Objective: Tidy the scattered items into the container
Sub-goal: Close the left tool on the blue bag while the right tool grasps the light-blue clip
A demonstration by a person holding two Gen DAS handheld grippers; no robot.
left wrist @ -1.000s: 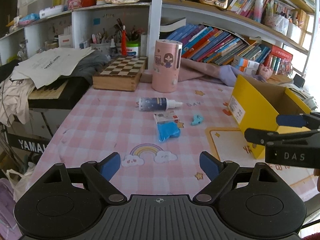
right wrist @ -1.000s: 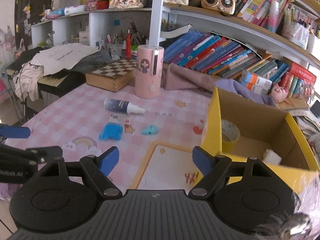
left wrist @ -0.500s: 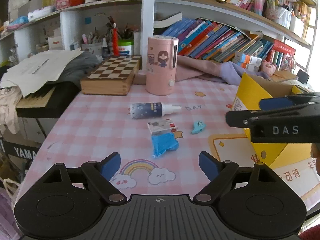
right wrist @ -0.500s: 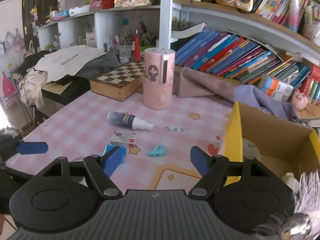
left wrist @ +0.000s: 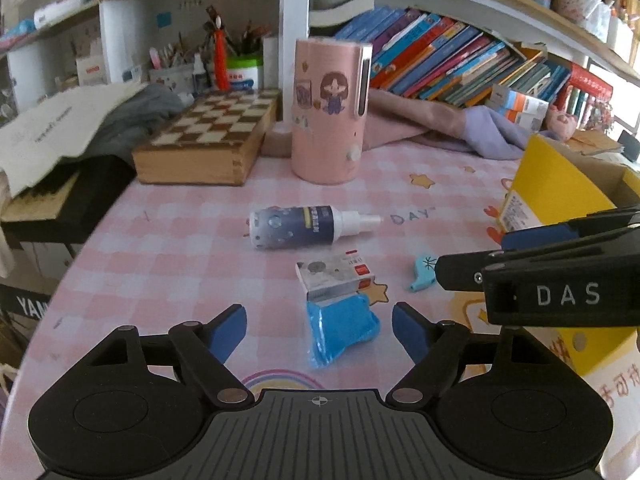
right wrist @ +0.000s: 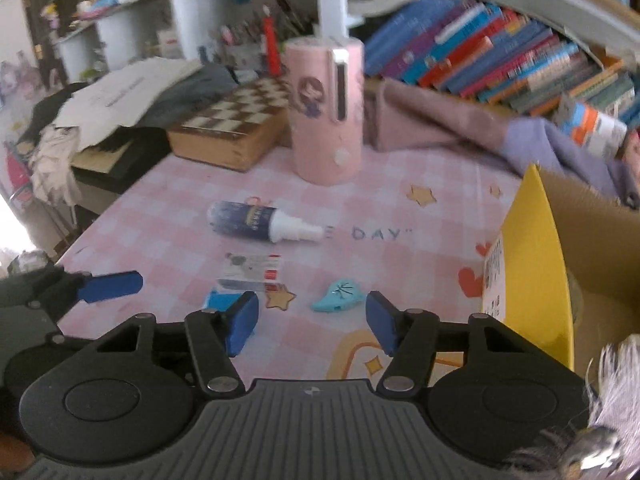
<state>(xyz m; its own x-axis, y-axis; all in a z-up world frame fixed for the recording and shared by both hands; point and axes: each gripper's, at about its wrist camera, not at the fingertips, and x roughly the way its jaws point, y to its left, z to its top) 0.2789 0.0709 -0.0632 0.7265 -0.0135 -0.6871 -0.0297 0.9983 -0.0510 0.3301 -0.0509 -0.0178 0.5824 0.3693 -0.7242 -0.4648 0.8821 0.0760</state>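
Over the pink counter (left wrist: 168,248), both grippers' fingers are closing with nothing gripped: the left gripper (left wrist: 319,330) around the blue pouch (left wrist: 340,330), the right gripper (right wrist: 312,320) framing the teal clip (right wrist: 338,300).

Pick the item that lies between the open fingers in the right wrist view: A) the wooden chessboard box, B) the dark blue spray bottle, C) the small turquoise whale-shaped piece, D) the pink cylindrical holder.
C: the small turquoise whale-shaped piece lies on the pink checked tablecloth in the gap of the closing right tool, untouched.
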